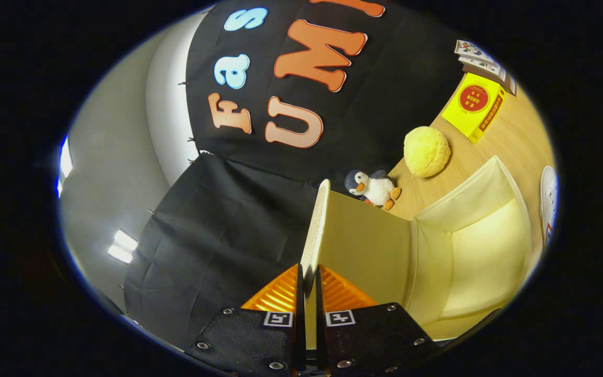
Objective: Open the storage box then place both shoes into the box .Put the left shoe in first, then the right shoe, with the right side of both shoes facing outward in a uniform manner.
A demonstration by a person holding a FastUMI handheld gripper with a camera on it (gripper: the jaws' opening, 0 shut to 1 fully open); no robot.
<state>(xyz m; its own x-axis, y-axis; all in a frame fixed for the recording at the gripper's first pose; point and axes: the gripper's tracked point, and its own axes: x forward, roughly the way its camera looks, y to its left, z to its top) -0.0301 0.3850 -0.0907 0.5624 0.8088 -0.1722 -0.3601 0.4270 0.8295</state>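
My gripper (308,275) is shut on the lid (356,241) of the cream storage box, with both fingers pressing on the lid's edge. The lid stands raised, swung up and away from the box. The box (482,251) lies open just beyond the fingers, its pale interior bare as far as it shows. A white shoe (548,201) lies on the wooden table beyond the box, partly cut off. The view is rolled to one side.
A small penguin plush (375,188) and a yellow round plush (427,152) sit on the wooden table (516,139) behind the box. A yellow box (474,104) and a booklet (482,57) lie further back.
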